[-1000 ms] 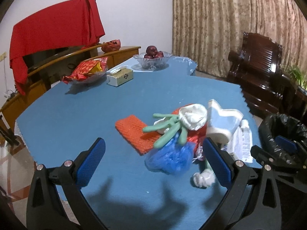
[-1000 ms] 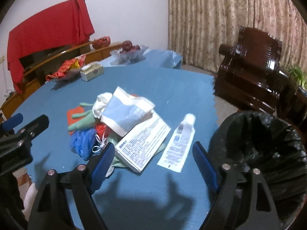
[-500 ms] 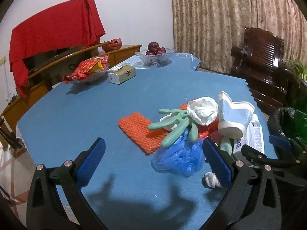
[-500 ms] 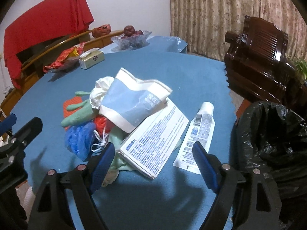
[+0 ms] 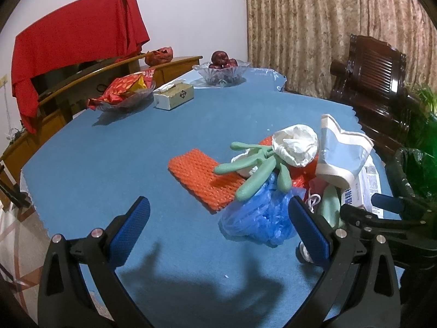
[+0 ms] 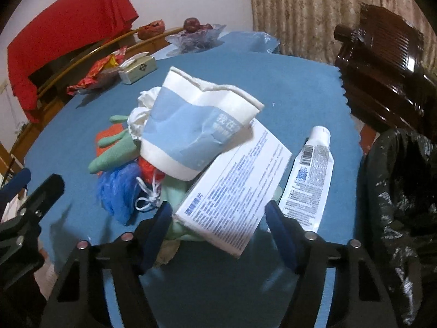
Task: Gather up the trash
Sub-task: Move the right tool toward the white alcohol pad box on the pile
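Observation:
A trash pile lies on the blue table: an orange net (image 5: pixel 202 177), a green glove (image 5: pixel 254 169), crumpled white paper (image 5: pixel 296 145), a blue plastic bag (image 5: pixel 259 216), a blue-and-white paper bag (image 6: pixel 199 125), a white printed box (image 6: pixel 232 186) and a tube (image 6: pixel 308 183). My right gripper (image 6: pixel 218 218) is closing. The box's near end lies between its blue pads, which stand close to the box's long edges without visibly pressing. My left gripper (image 5: pixel 218 218) hovers open and empty over the table, its right finger beside the blue bag.
A black-lined bin (image 6: pixel 396 191) stands off the table's right edge. A tissue box (image 5: pixel 173 98), a snack dish (image 5: pixel 123 95) and a fruit bowl (image 5: pixel 221 68) sit at the far side. A dark wooden chair (image 5: pixel 377 82) stands at right.
My right gripper came down and forward onto the box, and its jaws narrowed around it. My left gripper drifted slightly closer to the pile and stayed open.

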Available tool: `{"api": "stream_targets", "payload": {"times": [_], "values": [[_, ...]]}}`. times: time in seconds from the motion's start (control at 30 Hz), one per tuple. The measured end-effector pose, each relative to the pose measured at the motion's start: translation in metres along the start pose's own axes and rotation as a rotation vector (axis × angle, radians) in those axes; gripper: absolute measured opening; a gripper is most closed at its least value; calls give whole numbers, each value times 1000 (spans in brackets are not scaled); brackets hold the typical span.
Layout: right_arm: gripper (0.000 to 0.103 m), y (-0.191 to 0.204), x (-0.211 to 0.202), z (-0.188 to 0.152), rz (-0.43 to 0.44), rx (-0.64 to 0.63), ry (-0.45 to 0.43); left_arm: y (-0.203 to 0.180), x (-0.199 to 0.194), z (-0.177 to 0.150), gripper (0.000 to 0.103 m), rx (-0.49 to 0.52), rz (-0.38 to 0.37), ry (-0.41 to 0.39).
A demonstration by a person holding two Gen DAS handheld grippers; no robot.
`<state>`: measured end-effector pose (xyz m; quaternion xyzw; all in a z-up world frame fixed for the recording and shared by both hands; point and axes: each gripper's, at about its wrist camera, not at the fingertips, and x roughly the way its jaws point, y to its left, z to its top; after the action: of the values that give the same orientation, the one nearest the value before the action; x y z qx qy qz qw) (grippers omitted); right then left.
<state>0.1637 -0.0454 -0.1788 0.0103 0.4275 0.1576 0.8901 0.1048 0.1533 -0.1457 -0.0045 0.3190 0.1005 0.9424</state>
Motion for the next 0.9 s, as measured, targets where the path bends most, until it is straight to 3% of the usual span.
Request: {"api": "stream_targets", "payload": {"times": [0.1, 0.23, 0.3, 0.4, 0.9], "values": [[43, 4, -12, -1, 9, -67, -6, -3, 0, -1, 98, 4, -7, 5], [40, -2, -19, -5, 34, -66, 8, -11, 0, -2, 98, 13, -25, 13], [47, -6, -17, -8, 54, -40, 30, -15, -1, -3, 98, 16, -31, 19], [59, -7, -17, -11, 11, -50, 25, -18, -2, -5, 98, 21, -34, 24], [60, -25, -30, -18, -80, -11, 37, -20, 0, -5, 98, 24, -42, 30]]}}
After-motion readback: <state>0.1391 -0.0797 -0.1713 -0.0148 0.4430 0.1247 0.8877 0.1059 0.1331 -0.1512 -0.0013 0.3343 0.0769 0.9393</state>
